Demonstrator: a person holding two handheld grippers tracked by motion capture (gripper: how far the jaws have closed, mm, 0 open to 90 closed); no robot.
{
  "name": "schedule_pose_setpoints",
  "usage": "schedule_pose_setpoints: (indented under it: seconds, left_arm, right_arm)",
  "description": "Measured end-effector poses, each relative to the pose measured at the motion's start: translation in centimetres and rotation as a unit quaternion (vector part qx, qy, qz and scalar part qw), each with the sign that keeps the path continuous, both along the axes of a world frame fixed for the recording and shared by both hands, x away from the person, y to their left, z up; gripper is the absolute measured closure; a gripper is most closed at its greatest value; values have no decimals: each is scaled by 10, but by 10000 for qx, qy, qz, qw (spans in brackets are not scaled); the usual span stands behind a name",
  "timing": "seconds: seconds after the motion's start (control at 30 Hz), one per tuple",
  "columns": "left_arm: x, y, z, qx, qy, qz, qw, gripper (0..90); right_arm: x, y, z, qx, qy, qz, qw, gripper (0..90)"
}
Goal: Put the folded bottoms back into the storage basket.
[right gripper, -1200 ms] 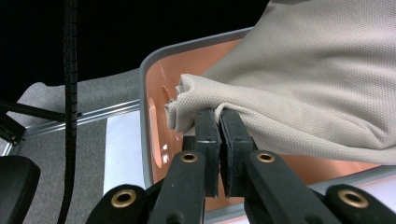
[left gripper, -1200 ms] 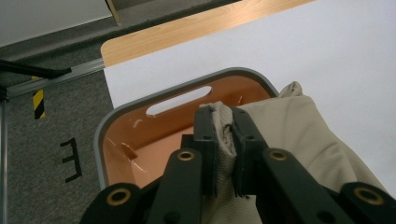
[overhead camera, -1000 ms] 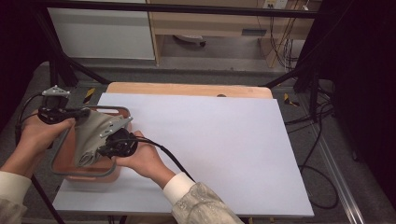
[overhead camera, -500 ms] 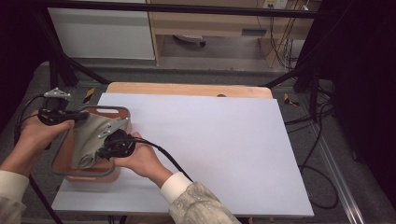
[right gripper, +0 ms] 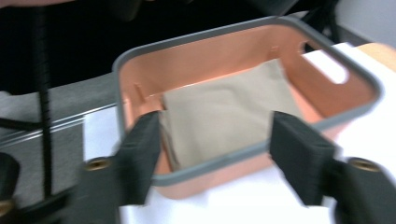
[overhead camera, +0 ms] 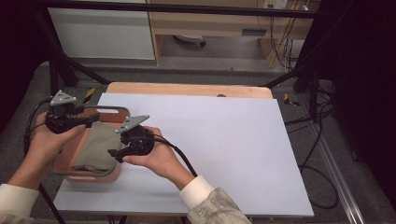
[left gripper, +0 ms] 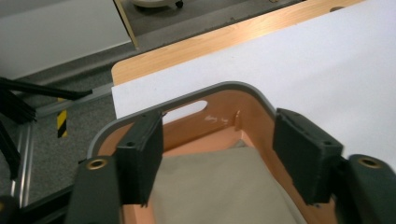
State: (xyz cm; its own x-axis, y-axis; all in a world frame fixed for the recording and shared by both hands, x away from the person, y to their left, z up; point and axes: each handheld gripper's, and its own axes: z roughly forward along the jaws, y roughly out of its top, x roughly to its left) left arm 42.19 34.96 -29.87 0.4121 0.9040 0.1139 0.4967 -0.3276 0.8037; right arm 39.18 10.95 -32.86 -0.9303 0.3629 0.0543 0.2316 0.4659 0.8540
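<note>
While both grippers' jaws gape, the folded cloth (right gripper: 224,121) lies ahead — inside the basket (right gripper: 243,154).

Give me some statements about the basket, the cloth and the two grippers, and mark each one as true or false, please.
1. The folded beige cloth lies inside the orange basket. True.
2. The basket stands in the middle of the white table cover. False: it stands at the cover's left edge, near the person's left hand.
3. The right gripper is shut on the basket's rim. False: its jaws stand wide apart, short of the basket.
4. The left gripper is open, above the cloth. True.
5. The basket has a grey rim and a handle slot in its wall. True.
6. The cloth hangs over the basket's side onto the table. False: it lies flat on the basket's floor.
</note>
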Motion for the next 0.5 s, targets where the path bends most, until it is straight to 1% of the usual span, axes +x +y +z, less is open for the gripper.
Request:
schedule_pose_setpoints:
  seconds: [0.03,0.13,0.17,0.23,0.33,0.43,0.5]
  left_arm:
    - [-2,-4,-1,-24,-13,-19,10000,322]
    - [-7,-14,-2,-86,-16,-90,9999,279]
    - [-9,-18,-3,-71,-20,-96,9999,261]
    - [-12,-25,-4,-70,-39,-100,9999,209]
    - [-19,-34,-4,-74,-103,-138,9998,169]
    - [-28,-44,-4,-111,-209,-239,9994,158]
    - [-34,-50,-4,-80,-257,-304,9992,147]
  right_arm:
    - [0,-4,2,-1,-54,-35,10000,281]
    - [3,-18,8,85,-76,-268,9996,195]
    - [4,-23,11,120,-88,-354,9993,173]
    - [6,-32,16,196,-58,-441,9988,134]
    - [8,-46,24,262,-143,-553,9980,108]
    - [9,-57,30,239,-136,-742,9969,73]
    - [10,-65,33,303,-246,-808,9960,70]
